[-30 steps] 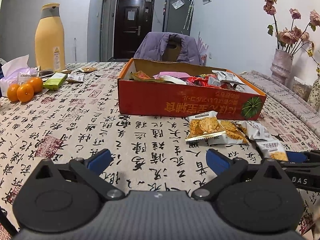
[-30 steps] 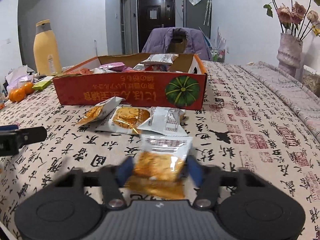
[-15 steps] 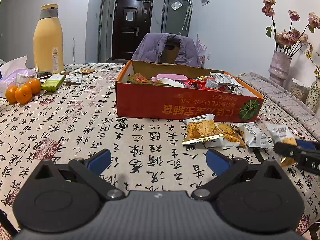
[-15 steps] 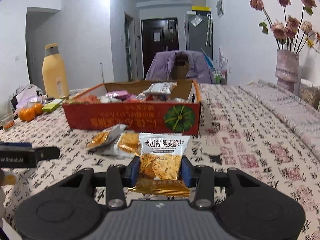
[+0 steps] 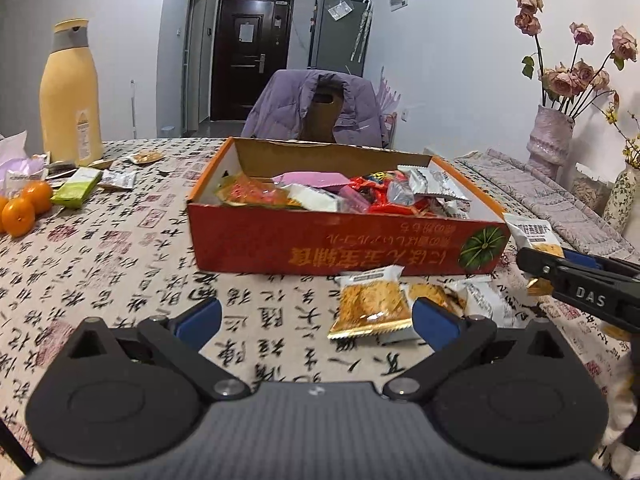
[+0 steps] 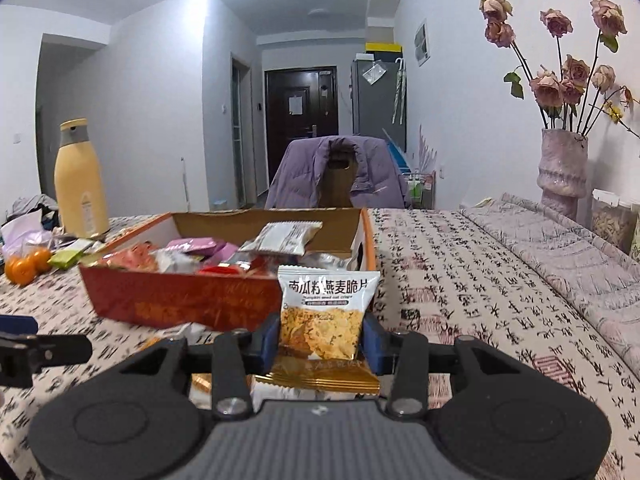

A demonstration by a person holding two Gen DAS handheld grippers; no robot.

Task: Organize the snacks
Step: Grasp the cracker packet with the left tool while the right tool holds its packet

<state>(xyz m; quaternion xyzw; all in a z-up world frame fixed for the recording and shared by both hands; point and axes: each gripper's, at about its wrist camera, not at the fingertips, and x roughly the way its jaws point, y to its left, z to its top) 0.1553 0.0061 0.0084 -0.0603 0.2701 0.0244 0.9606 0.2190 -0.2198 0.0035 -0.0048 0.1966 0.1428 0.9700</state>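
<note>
An orange-red cardboard box [image 5: 320, 240] holding several snack packets stands mid-table; it also shows in the right wrist view [image 6: 180, 300]. My right gripper [image 6: 322, 338] is shut on an oat crisp packet [image 6: 324, 312], held upright in the air just before the box's right front corner; gripper and packet also show in the left wrist view [image 5: 532, 236]. My left gripper [image 5: 316, 318] is open and empty, low over the tablecloth in front of the box. Loose crisp packets [image 5: 372, 308] lie just ahead of its right finger.
A tall yellow bottle [image 5: 72, 92], oranges [image 5: 24, 208], a green packet [image 5: 78, 186] and small packets lie at the left. A vase of dried roses [image 6: 564, 168] stands right. A chair with a purple jacket [image 5: 320, 108] is behind the table.
My right gripper has lifted the oat crisp packet off the table and carried it up and toward the box. My left gripper has moved slightly forward, still open.
</note>
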